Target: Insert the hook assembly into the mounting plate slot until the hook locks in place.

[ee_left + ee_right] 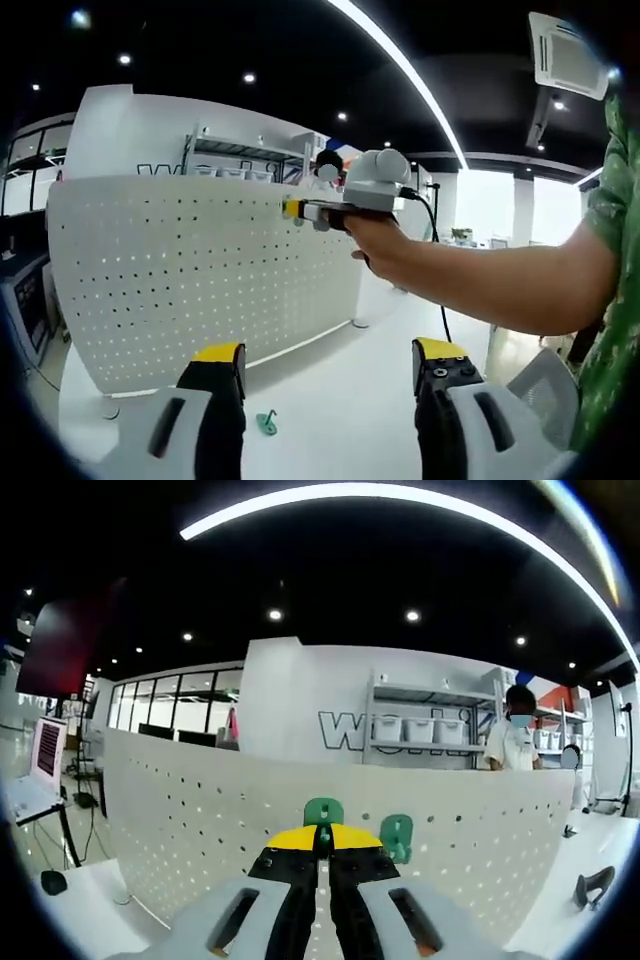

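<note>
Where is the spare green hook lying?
In the left gripper view, the green hook lies on the white table, between the left gripper's jaws, before the pegboard.

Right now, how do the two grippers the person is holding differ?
The left gripper has its jaws standing wide apart with nothing between them, low over the white table. The right gripper has its jaws pressed together on a green hook, raised at the white pegboard. Both have yellow-tipped black jaws on pale bodies.
</note>
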The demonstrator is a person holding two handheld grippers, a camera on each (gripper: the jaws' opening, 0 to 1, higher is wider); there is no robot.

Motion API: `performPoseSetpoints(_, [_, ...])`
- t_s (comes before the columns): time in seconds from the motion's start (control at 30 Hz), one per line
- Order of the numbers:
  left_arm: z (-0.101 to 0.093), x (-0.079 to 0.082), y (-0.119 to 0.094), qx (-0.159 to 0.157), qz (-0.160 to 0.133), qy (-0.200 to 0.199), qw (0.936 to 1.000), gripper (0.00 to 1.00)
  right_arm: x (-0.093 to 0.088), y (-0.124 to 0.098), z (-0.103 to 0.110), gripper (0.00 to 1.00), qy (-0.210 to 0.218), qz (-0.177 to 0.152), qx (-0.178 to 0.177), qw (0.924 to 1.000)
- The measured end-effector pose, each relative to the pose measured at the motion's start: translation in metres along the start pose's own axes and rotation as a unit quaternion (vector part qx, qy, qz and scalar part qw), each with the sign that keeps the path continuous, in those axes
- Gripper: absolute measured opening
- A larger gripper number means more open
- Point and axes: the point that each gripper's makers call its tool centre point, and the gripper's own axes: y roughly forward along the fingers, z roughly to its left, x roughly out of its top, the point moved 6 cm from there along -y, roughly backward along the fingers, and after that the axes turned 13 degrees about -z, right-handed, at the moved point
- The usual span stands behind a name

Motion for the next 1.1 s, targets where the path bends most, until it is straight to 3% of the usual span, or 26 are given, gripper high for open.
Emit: performPoseSetpoints(1.1, [0.01,-0.01,0.001,0.003,0.008,-0.013,0.9999,0.68,-0.008,0.011,0.001,0.02,0.003,0.003,-0.015,0.9999])
